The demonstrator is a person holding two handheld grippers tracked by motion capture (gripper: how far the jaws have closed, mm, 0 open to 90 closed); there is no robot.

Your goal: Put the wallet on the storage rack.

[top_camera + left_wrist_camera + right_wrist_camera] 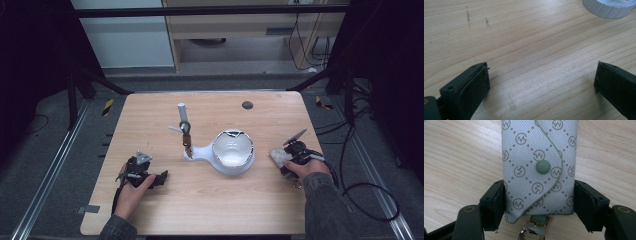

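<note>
At about seven o'clock on the pale wooden table (210, 200), the person's left hand (131, 192) holds the left gripper (159, 179) low over the wood; in the left gripper view its two black jaws stand wide apart with bare wood grain between them, released and holding nothing. At about four o'clock the right hand (312, 172) holds the right gripper (539, 202), whose jaws press on both long sides of a small grey fabric key pouch (539, 165) printed with a dotted diamond pattern and round logos, clenched on it. The pouch has a curved flap fastened by a grey-green snap button (543, 167), and a silver metal clasp (534, 230) hangs from its near end. Near the table's centre sits a white round bowl-shaped holder (233, 152) with a flat arm reaching toward nine o'clock, where a dark keyring bundle (186, 136) rests. Just beyond it stands a short white cylinder (181, 111). Toward twelve o'clock, a small dark round disc (247, 105) lies near the far edge.
</note>
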